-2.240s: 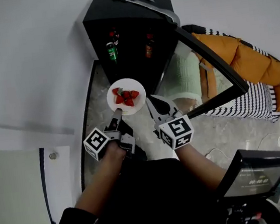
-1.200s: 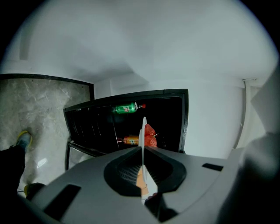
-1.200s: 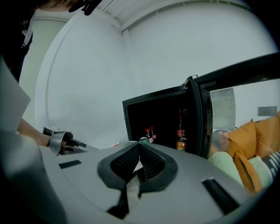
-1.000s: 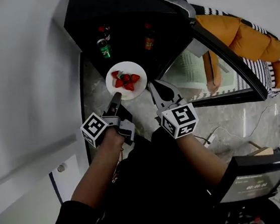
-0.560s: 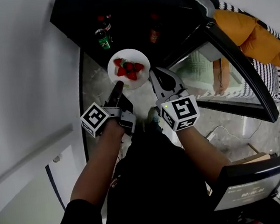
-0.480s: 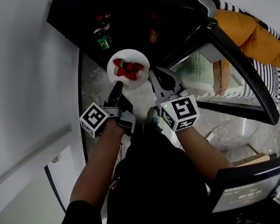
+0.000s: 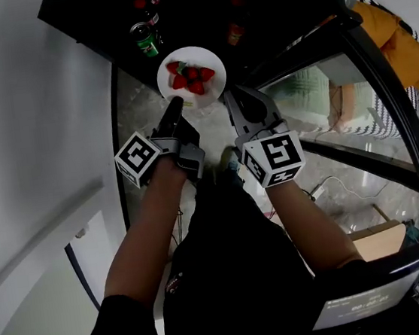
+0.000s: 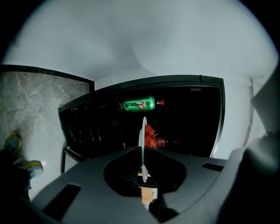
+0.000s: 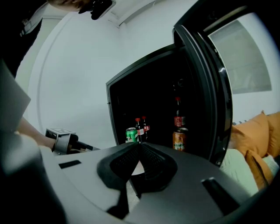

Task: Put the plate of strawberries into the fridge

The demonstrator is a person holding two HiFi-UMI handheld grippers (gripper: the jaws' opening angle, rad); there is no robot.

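A white plate (image 7: 194,89) carries several red strawberries (image 7: 191,77) and hangs level in front of the open black fridge (image 7: 100,17). My left gripper (image 7: 175,105) is shut on the plate's near rim. In the left gripper view the plate (image 8: 142,135) shows edge-on between the jaws of the left gripper (image 8: 143,166), with the strawberries (image 8: 150,135) just past it. My right gripper (image 7: 232,95) sits close beside the plate's right edge; in its own view the right gripper (image 9: 139,148) is shut with nothing visibly clamped.
The fridge door (image 7: 347,55) stands open to the right, glass-fronted. On the fridge shelf are a green can (image 9: 131,134), two cola bottles (image 9: 141,127), an orange can (image 9: 179,139) and a taller bottle (image 9: 178,116). A white wall (image 7: 28,109) runs along the left. A striped sofa with an orange cushion (image 7: 398,33) lies beyond the door.
The plate and both grippers have moved forward to the fridge opening. The fridge interior now fills more of both gripper views. The left grip on the plate is unchanged.
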